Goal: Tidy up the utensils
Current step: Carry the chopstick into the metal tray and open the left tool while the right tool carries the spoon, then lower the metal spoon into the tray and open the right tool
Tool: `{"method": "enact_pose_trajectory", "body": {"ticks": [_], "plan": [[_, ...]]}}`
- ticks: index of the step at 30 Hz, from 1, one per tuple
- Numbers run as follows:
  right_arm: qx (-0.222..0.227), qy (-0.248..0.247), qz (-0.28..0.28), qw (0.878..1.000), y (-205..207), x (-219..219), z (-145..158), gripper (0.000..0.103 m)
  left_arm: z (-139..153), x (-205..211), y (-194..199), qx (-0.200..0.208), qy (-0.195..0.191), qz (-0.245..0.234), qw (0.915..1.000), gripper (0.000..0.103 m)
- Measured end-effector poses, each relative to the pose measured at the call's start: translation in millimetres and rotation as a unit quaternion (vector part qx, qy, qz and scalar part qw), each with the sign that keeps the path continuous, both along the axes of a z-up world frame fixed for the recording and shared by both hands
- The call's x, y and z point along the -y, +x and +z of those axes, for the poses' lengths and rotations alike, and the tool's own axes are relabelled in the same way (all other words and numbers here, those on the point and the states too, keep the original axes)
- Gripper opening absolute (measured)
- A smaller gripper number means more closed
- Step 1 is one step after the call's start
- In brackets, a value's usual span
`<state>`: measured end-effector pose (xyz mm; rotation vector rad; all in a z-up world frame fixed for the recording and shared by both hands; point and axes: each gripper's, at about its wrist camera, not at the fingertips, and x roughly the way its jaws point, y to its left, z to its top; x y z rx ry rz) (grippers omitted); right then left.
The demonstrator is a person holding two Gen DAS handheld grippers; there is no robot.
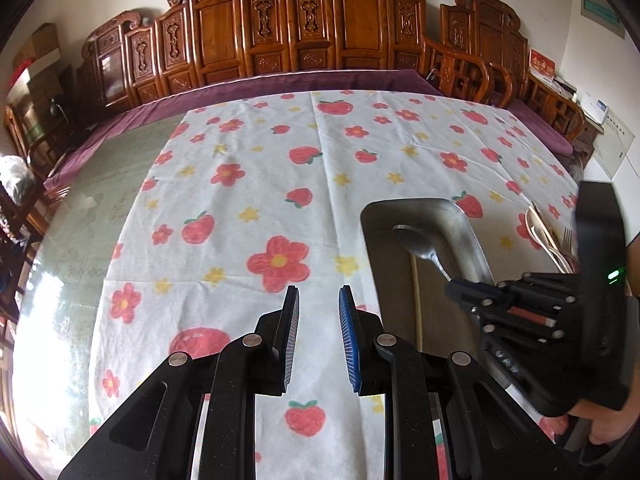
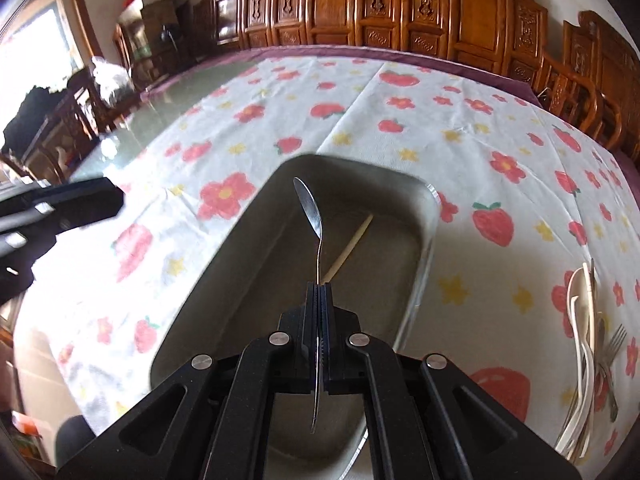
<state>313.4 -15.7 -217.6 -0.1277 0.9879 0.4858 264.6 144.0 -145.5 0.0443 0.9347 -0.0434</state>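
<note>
My right gripper (image 2: 319, 286) is shut on a metal spoon (image 2: 311, 210) and holds it by the handle above a metal tray (image 2: 430, 200). The spoon's bowl points away from me. A wooden chopstick (image 2: 352, 246) lies inside the tray. In the left wrist view the right gripper (image 1: 456, 282) holds the spoon (image 1: 416, 242) over the tray (image 1: 466, 220), with the chopstick (image 1: 418, 304) below. My left gripper (image 1: 318, 300) is open and empty over the tablecloth, left of the tray.
A pile of white spoons (image 2: 580, 320) and metal forks (image 2: 612, 344) lies on the flowered tablecloth (image 2: 460, 128) right of the tray; it also shows in the left wrist view (image 1: 548, 236). Carved wooden chairs (image 1: 280, 32) line the table's far edge.
</note>
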Motion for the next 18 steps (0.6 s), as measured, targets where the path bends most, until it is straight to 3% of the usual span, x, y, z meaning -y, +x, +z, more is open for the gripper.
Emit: {"method": "enact_pose_trajectory", "body": {"ticks": [5, 10, 18], "plan": [[-0.003, -0.017, 0.009, 1.000, -3, -7, -12, 0.003, 1, -4, -3, 0.000, 0.001, 0.004, 1.0000, 0.019], [0.016, -0.015, 0.021, 1.000, -8, -5, -6, 0.004, 0, -2, -2, 0.000, 0.001, 0.005, 1.0000, 0.019], [0.060, 0.035, 0.010, 0.998, -28, 56, 42, 0.004, 13, 23, -10, 0.014, -0.005, -0.012, 0.9998, 0.019]]}}
